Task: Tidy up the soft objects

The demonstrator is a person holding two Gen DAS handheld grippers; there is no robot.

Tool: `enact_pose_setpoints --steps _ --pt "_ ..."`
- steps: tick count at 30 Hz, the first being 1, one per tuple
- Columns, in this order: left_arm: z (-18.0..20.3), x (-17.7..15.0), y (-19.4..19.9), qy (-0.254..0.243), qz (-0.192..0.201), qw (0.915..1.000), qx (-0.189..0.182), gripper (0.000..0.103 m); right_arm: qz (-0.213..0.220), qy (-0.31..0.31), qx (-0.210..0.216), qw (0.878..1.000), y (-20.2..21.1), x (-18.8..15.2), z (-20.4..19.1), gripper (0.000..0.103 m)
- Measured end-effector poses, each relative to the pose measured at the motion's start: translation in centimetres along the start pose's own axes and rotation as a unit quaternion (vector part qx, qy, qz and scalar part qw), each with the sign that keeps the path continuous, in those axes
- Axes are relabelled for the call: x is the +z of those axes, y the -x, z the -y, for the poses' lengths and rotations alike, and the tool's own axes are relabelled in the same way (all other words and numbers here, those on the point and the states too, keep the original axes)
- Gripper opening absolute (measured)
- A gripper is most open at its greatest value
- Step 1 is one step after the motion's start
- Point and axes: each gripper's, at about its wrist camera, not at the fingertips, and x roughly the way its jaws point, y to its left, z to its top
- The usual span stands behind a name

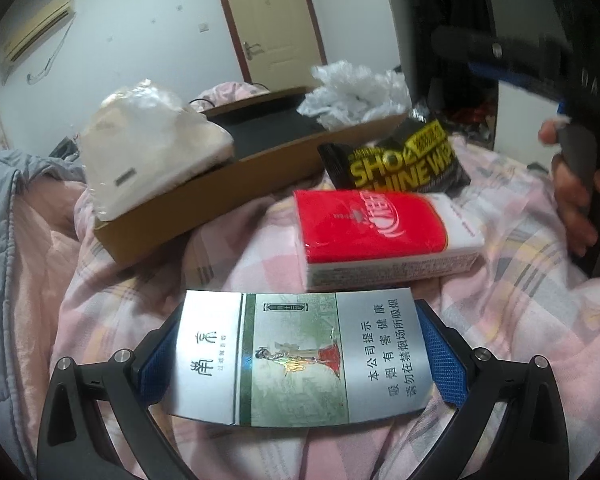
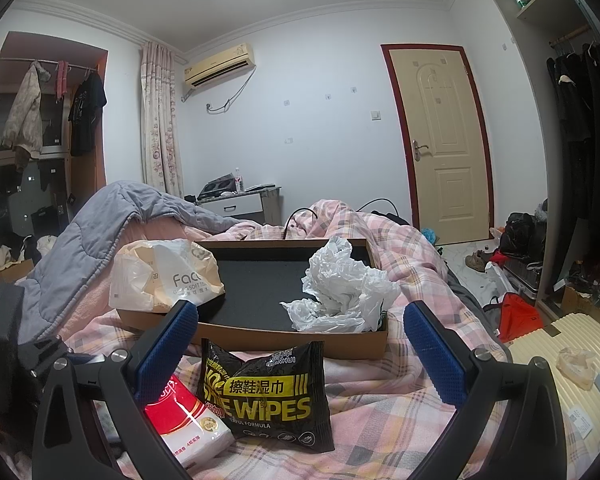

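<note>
Gripping silver-and-green cardboard cigarette pack [image 1: 296, 360] in left gripper [image 1: 300, 356], above pink plaid quilt [image 1: 500, 320]; right gripper [image 2: 300, 352] spread, empty, over black shoe-wipes pouch [image 2: 266, 396]. Next: carry to brown cardboard tray [image 2: 260, 342].

A lived-in home bedroom. Rumpled pink plaid bedding [image 2: 380, 248], hanging clothes [image 2: 580, 92], floral curtain [image 2: 160, 120], wall air conditioner [image 2: 220, 65], cream door [image 2: 440, 140].

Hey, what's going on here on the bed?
A person is sorting soft packs into a cardboard box on the bed. The left claw grips a silver cigarette pack. The right claw hangs open above the shoe wipes. A tissue bag and crumpled plastic already sit in the box.
</note>
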Motion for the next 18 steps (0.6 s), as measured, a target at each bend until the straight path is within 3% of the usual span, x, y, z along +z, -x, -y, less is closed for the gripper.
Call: enact_pose_setpoints --steps 10,18 --pt "-0.8 -0.2 -0.9 0.02 -0.012 0.9991 -0.034 0.103 0.001 -0.002 0.0 1.0 0.0 0.0 0.1 0.103" --pt "-0.8 -0.2 -1.1 0.024 -0.015 0.9987 -0.041 0.103 0.047 -0.018 -0.03 0.998 1.2 0.2 0.9 0.103"
